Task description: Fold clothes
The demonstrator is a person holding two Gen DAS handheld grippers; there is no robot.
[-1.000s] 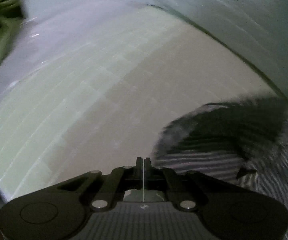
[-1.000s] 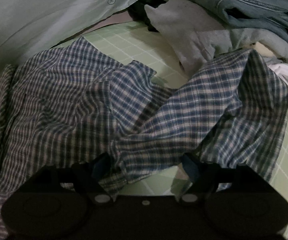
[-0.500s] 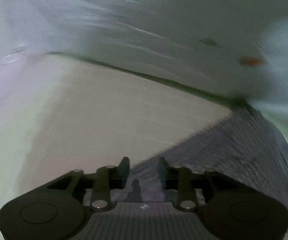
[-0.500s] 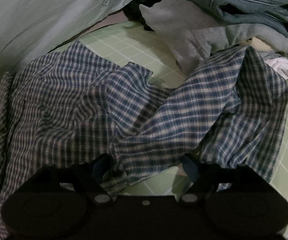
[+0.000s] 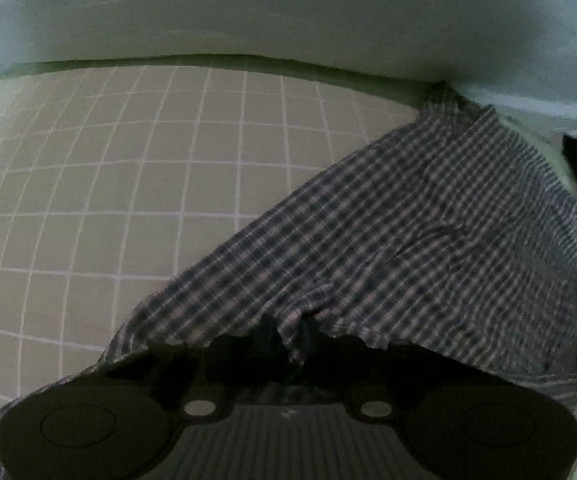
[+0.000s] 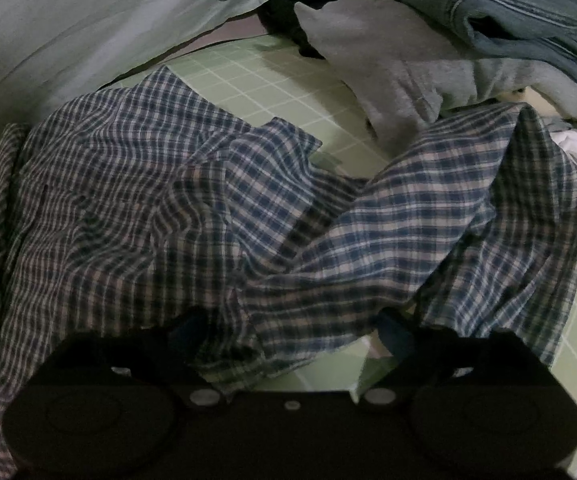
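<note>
Now the plaid shirt (image 5: 408, 240) is seen spread over the green grid sheet (image 5: 128, 180), w/ a pinch of its near edge clamped between the just-closed jaws of the left gripper (image 5: 291, 338), rest of the cloth running up & right from there. Over the same shirt (image 6: 208, 208) the right gripper (image 6: 292, 324) is held w/ jaws just widened, crumpled fabric lying between them but not squeezed, a folded clothes pile (image 6: 468, 40) resting beyond the shirt on the sheet (image 6: 256, 80).
</note>
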